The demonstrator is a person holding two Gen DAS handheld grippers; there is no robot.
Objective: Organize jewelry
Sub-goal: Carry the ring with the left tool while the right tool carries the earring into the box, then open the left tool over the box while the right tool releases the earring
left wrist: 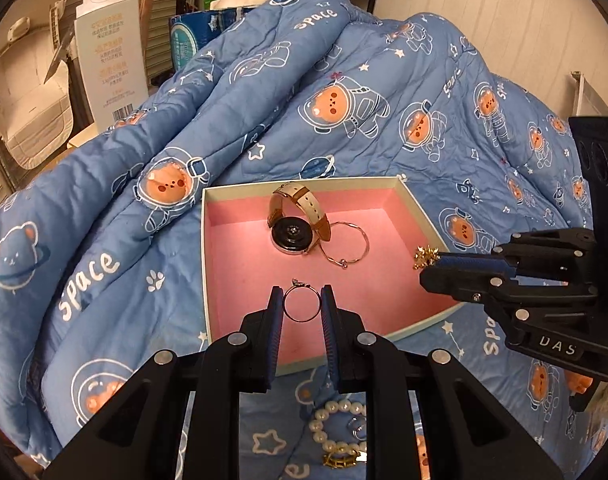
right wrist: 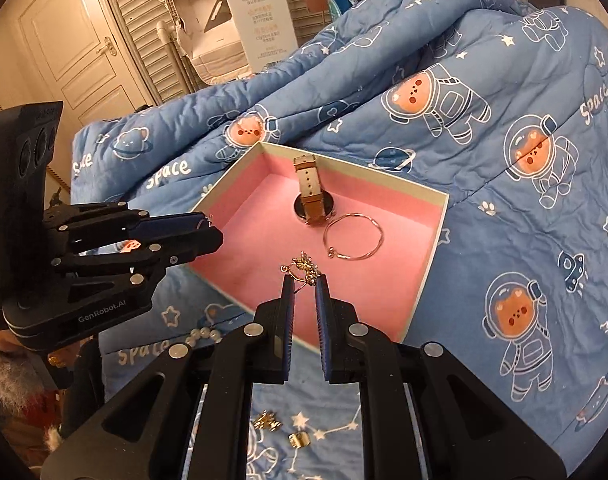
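Observation:
A thin gold ring (left wrist: 302,305) is pinched between the blue pads of my left gripper (left wrist: 302,294), which hangs above the near edge of the pink-lined box (left wrist: 240,248). My right gripper (right wrist: 304,288) is shut on a gold leafy earring (right wrist: 304,270) over the same box (right wrist: 437,240). Inside the box lie a watch (left wrist: 294,224) with a cream strap and a gold bangle (left wrist: 345,246). Each gripper shows in the other's view: the right gripper (left wrist: 425,270), and the left gripper (right wrist: 214,228). A pearl bracelet (left wrist: 331,428) rests on the quilt in front of the box.
The blue space-print quilt (left wrist: 343,92) is bunched high behind the box. A second gold earring (right wrist: 268,422) and a gold band (right wrist: 300,438) lie on the quilt near me. A white carton (left wrist: 108,60) and a door (right wrist: 76,40) stand beyond the bed.

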